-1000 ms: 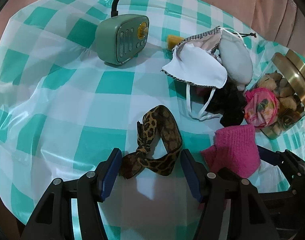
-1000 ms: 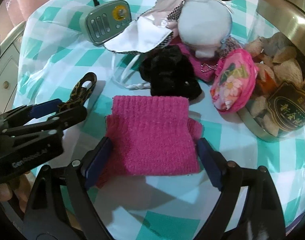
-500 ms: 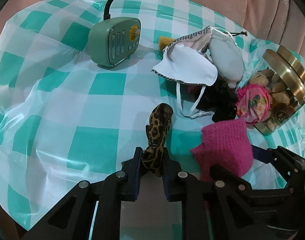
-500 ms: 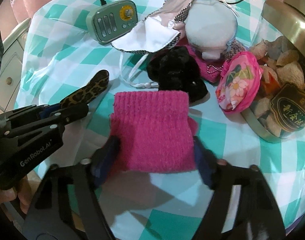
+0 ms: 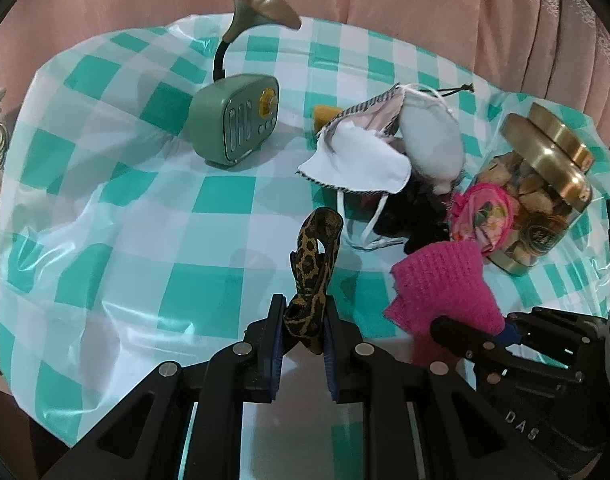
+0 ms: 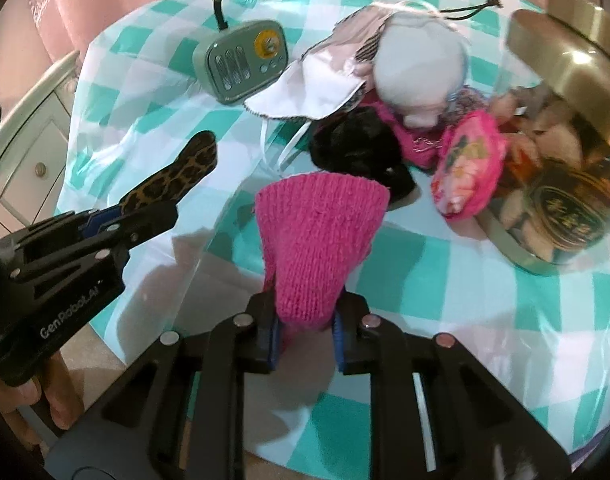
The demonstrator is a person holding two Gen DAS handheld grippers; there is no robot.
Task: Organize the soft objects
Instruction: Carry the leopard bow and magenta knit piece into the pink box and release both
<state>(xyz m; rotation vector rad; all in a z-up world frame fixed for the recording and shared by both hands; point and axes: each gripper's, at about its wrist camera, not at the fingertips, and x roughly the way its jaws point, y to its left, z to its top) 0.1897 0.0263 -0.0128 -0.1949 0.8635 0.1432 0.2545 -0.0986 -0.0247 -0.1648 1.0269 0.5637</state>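
Note:
My left gripper (image 5: 303,324) is shut on a leopard-print headband (image 5: 315,264), which stands up off the checked tablecloth (image 5: 125,200). My right gripper (image 6: 307,326) is shut on a pink knitted piece (image 6: 317,240), lifted above the cloth. Each gripper shows in the other view: the right one with the pink knit (image 5: 441,284) at lower right, the left one with the headband (image 6: 173,180) at left. A pile of soft things lies beyond: a white face mask (image 5: 361,160), a white pouch (image 5: 429,144), a black scrunchie (image 6: 357,152) and a pink floral pouch (image 6: 469,168).
A green radio-shaped speaker (image 5: 235,120) with a brass horn stands at the back left. A glass jar (image 5: 541,200) with a gold lid lies on its side at the right. A white cabinet (image 6: 37,136) stands beside the table at left. Pink curtains hang behind.
Both grippers closed: the left on the leopard headband, the right on the pink knit. Both items have been lifted off the cloth and pulled back.

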